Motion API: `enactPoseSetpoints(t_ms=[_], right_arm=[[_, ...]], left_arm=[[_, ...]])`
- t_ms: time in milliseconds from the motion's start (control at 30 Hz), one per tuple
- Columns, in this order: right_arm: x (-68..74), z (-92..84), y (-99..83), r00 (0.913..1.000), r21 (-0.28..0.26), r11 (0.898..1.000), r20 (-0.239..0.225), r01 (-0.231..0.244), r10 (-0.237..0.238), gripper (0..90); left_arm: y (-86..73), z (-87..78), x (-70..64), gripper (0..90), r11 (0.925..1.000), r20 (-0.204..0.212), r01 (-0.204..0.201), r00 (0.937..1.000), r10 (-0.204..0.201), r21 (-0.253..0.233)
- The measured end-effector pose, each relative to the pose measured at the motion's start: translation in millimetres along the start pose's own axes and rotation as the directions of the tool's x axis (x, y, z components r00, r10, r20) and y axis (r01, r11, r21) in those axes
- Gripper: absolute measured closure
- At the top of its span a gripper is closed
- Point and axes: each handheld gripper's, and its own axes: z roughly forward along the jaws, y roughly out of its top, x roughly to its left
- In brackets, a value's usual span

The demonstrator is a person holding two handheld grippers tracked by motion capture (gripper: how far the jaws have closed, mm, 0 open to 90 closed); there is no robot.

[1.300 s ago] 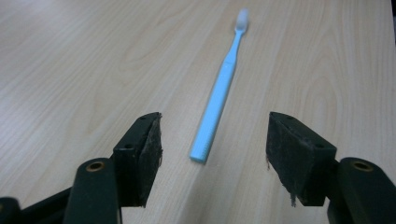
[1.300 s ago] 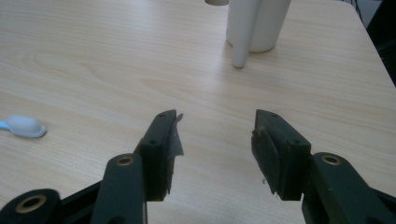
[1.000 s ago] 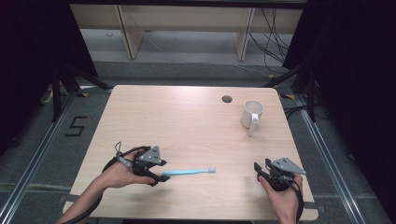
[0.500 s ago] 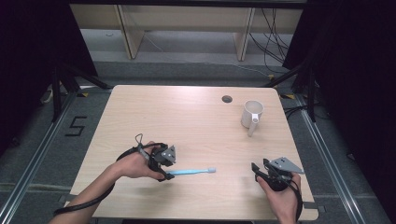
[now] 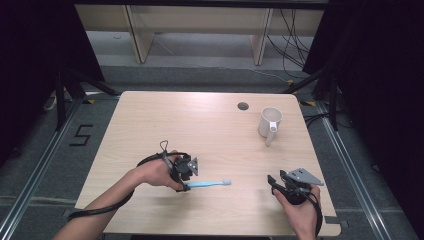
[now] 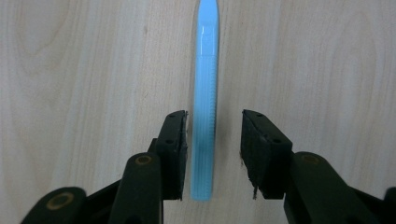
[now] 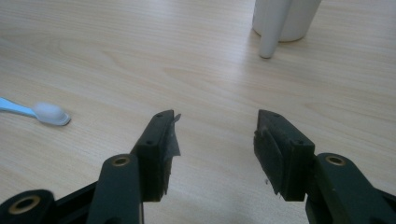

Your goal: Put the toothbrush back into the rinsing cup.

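Left gripper [image 5: 186, 176] low over the near-left part of the table [image 5: 200, 125], jaws partway apart and just now closing in. Blue toothbrush [image 6: 205, 93] handle lying flat between them in the left gripper view, running from the jaws toward 12 o'clock. Left pad [image 6: 180, 149] just beside the handle, nearly touching; right pad [image 6: 254, 149] apart from it, a strip of bare wood between. Not yet clamped on the handle. Butt end of the handle down near the root of the jaws, at 6 o'clock.

Seen from above, toothbrush [image 5: 210, 184] pointing to 3 o'clock from the left gripper, white bristle head farthest from it, handle end under the jaws.

Right gripper [image 5: 290, 186] at the near-right part of the table, held in the person's right hand [image 5: 300, 210], jaws well apart, nothing between them but bare wood. In the right gripper view, toothbrush head [image 7: 50, 113] off at 10 o'clock from the jaws, well apart from them. White mug [image 7: 285, 18] at 12 to 1 o'clock, farther off, handle turned toward the gripper.

From above, mug [image 5: 270, 122] upright at the far right, at 12 o'clock from the right gripper and 2 o'clock from the toothbrush. Small round hole [image 5: 243, 106] in the tabletop at 10 o'clock from the mug.
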Motion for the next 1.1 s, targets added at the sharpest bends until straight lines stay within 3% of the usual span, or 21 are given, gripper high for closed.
enactPoseSetpoints(t_ms=[267,300,567,1067,1100], right_arm=[[1.3,-0.2,-0.5,0.9999,0.007,1.000,-0.006,-0.011,0.011,48.6],[0.2,-0.2,0.1,0.9998,0.000,1.000,0.009,0.021,-0.021,48.6],[2.1,0.4,-0.3,0.9998,0.011,1.000,0.000,0.019,-0.019,48.4],[3.6,0.5,-0.1,1.0000,0.013,1.000,-0.008,-0.001,0.001,48.1],[5.3,-0.2,-0.2,0.9998,0.020,1.000,-0.004,-0.022,0.022,48.1]], left_arm=[[4.0,4.8,5.1,65.0,0.9978,0.025,-0.028,0.9993,0.027,0.059],[6.3,6.3,5.4,65.1,0.9963,0.027,-0.038,0.9990,0.036,0.077],[15.6,9.2,7.6,68.1,0.9901,0.030,-0.063,0.9978,0.059,0.125],[31.1,12.6,8.3,70.0,0.9856,0.051,-0.080,0.9960,0.073,0.149],[31.8,12.9,8.2,70.1,0.9852,0.054,-0.080,0.9959,0.073,0.152]])
